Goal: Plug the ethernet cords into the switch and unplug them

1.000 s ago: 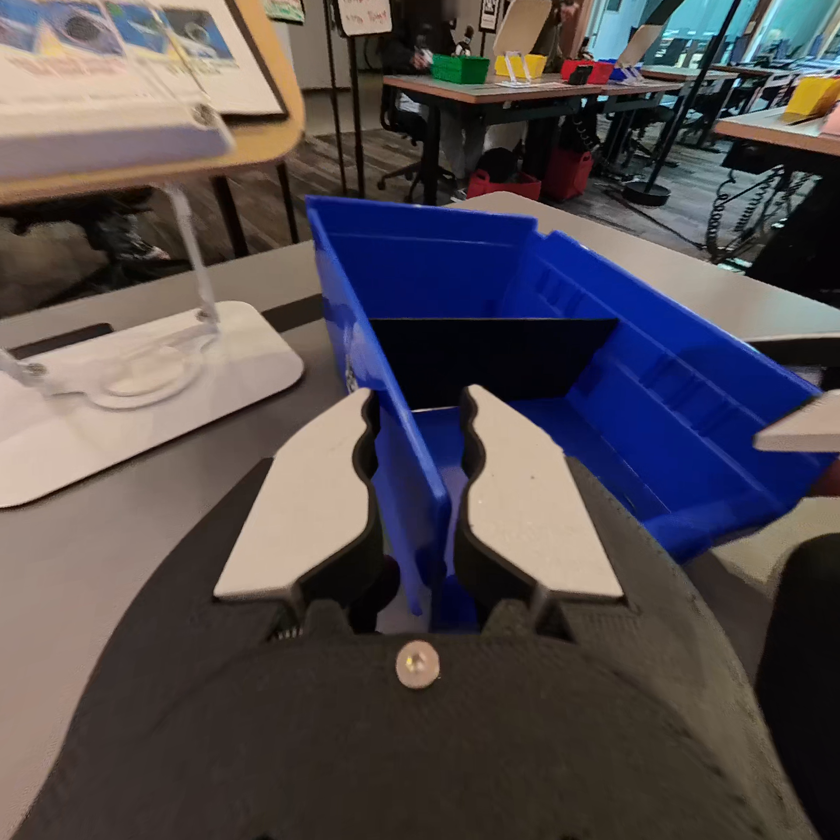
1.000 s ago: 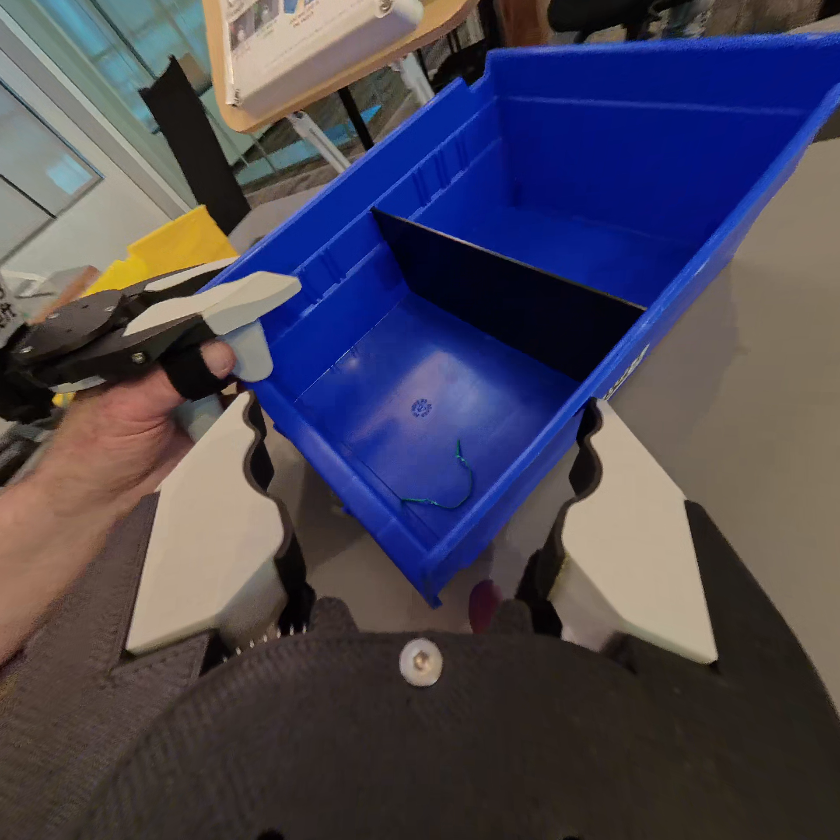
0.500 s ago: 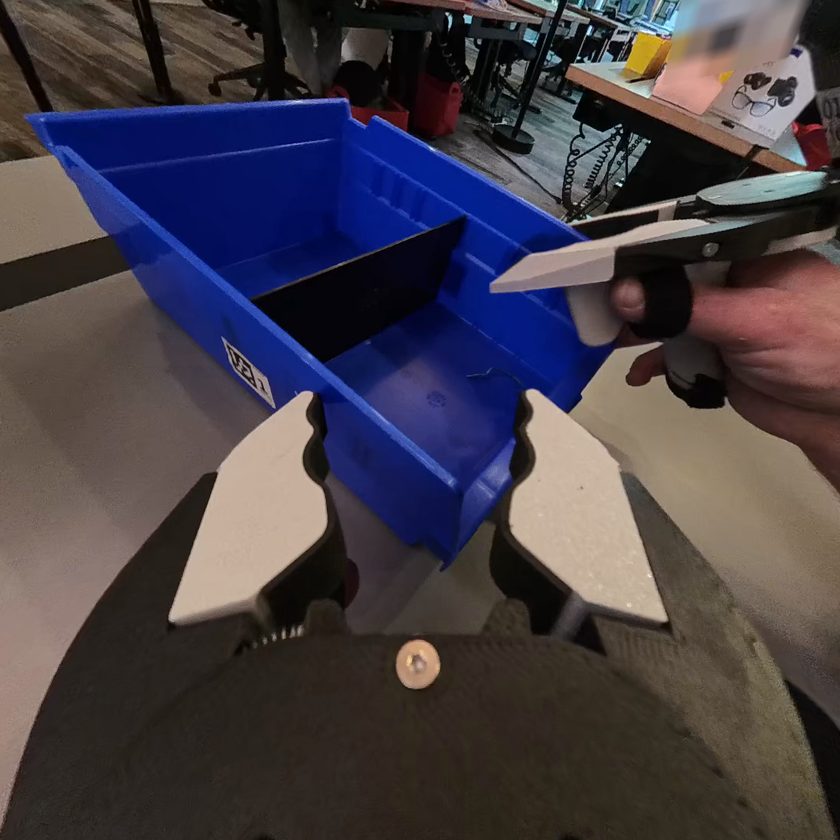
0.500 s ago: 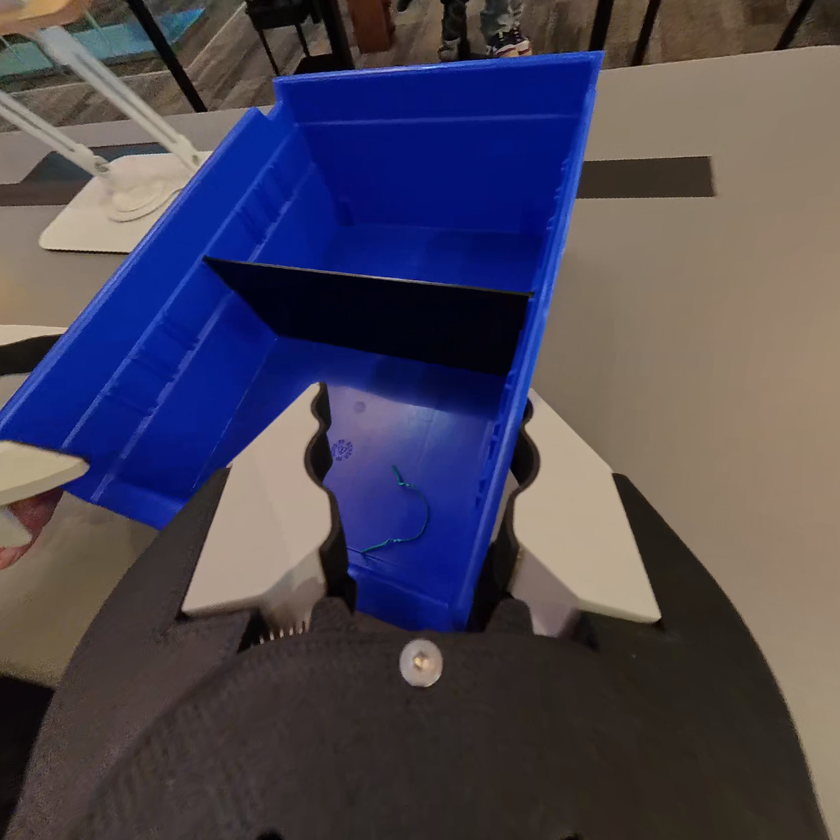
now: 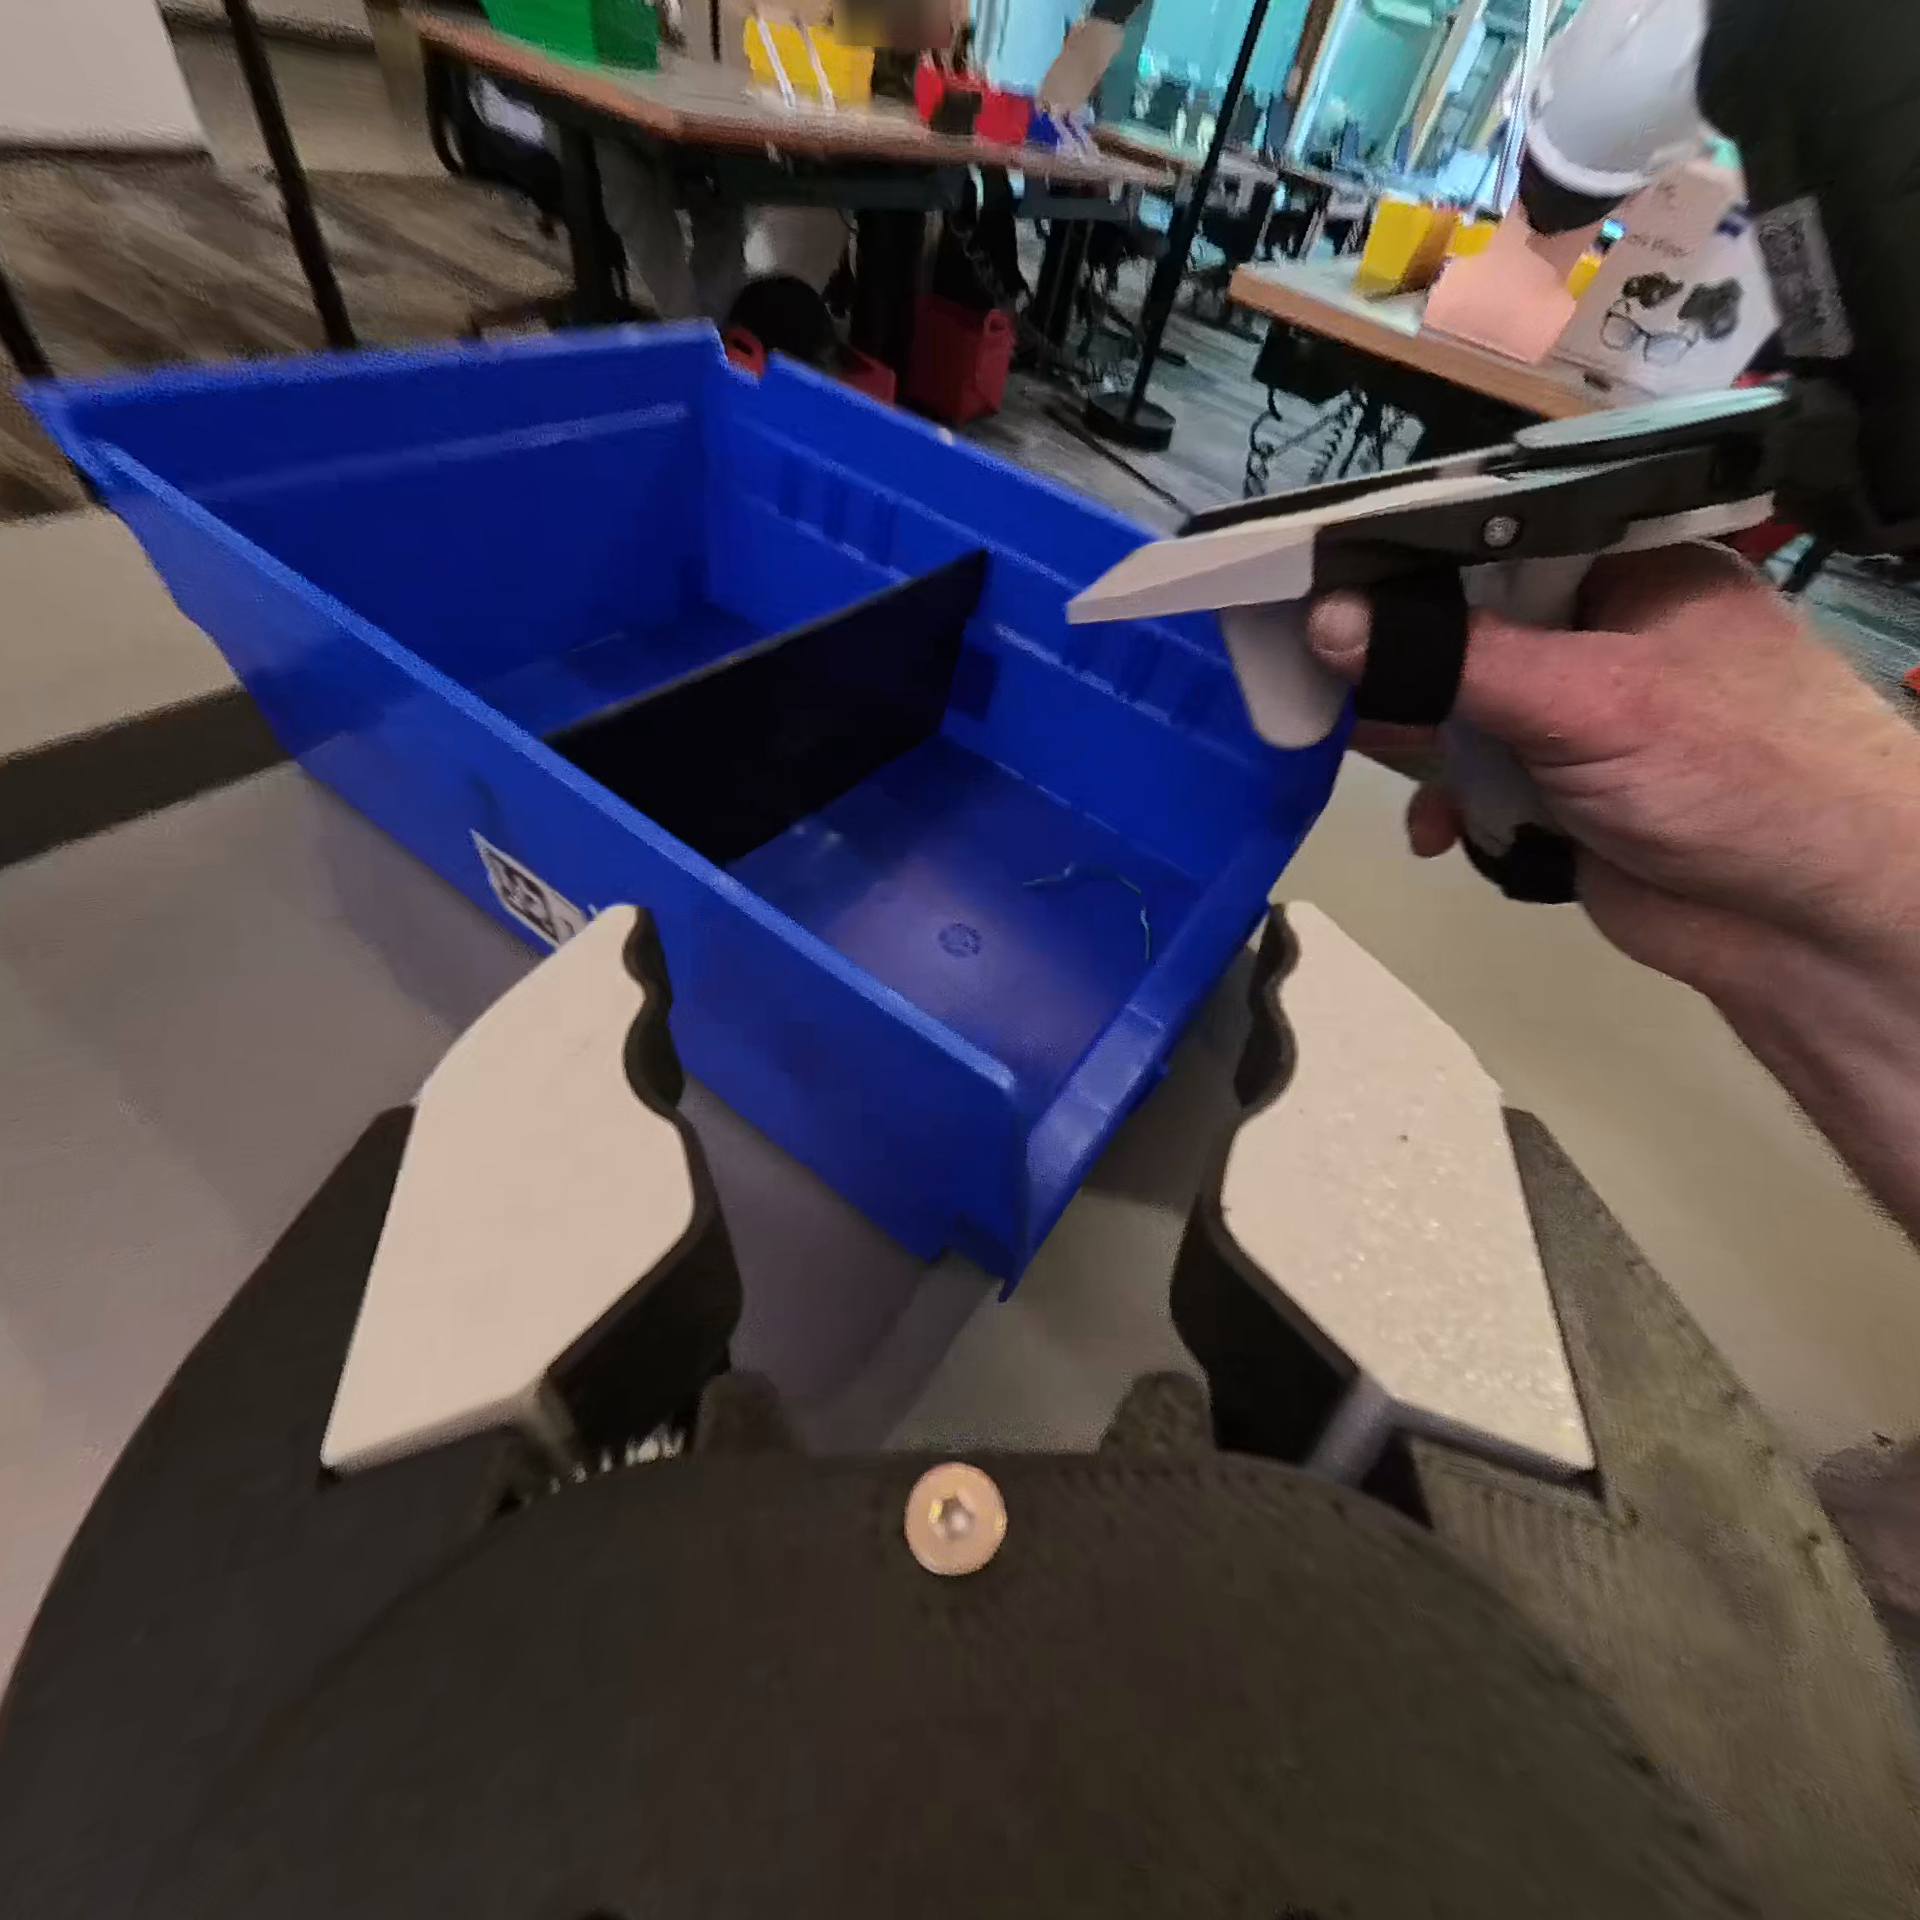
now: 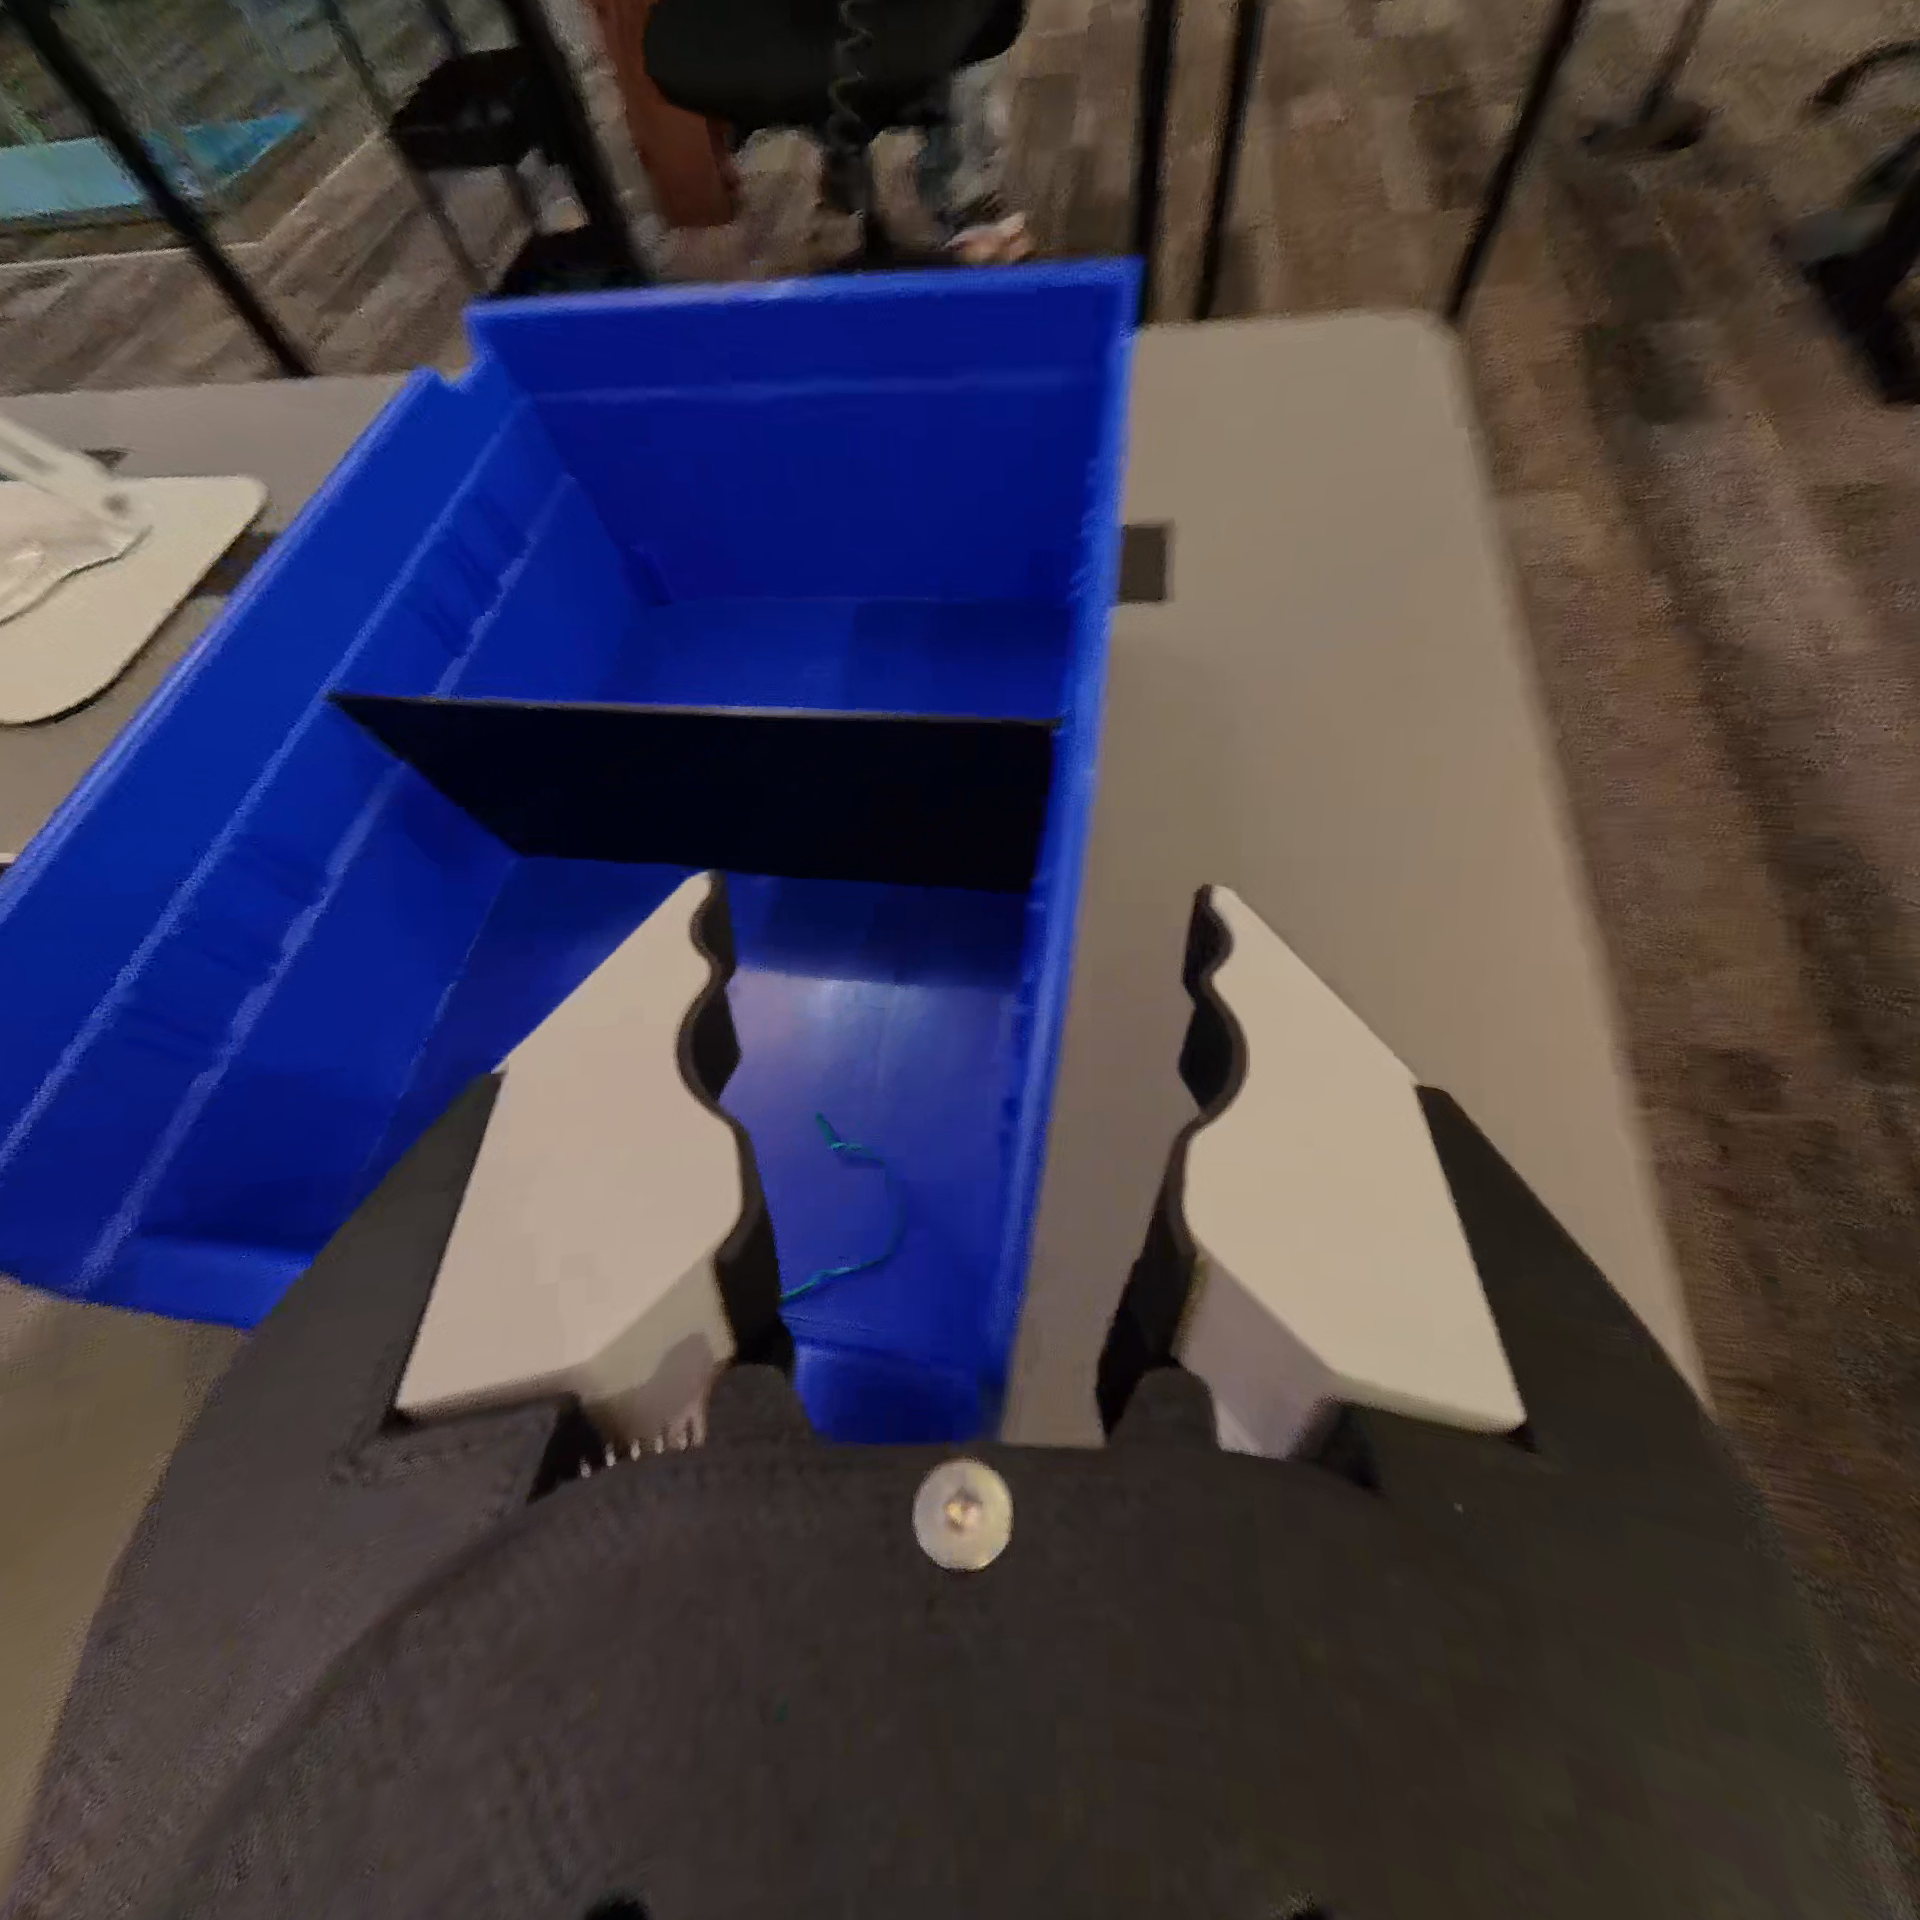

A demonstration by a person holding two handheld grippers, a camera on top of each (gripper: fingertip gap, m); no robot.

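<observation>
No ethernet cord or switch shows in either view. A blue bin [image 5: 831, 1049] with a black divider [image 5: 769, 727] stands on the grey table [image 5: 156, 1039]. A thin green wire tie [image 5: 1101, 894] lies in its near compartment. My left gripper [image 5: 961, 935] is open and empty, just short of the bin's near corner. My right gripper [image 6: 958, 899] is open and empty above the bin [image 6: 790, 468], its fingers either side of the right wall, over the tie [image 6: 883, 1205]. It also shows in the left wrist view [image 5: 1195, 582], held by a hand [image 5: 1662, 779].
The divider [image 6: 727, 790] splits the bin into two compartments; the far one holds nothing. A white stand base [image 6: 83, 592] sits left of the bin. The table's right edge [image 6: 1538, 727] drops to carpet. Other desks with coloured bins stand behind. To the tie [image 6: 883, 1205]: right tips about 10 cm, left tips about 15 cm. It is also in sight in the left wrist view [image 5: 1104, 879].
My left gripper was shut on the bin's side wall; it let go, opened and drew back to the near corner. My right gripper swung over the bin's near right side.
</observation>
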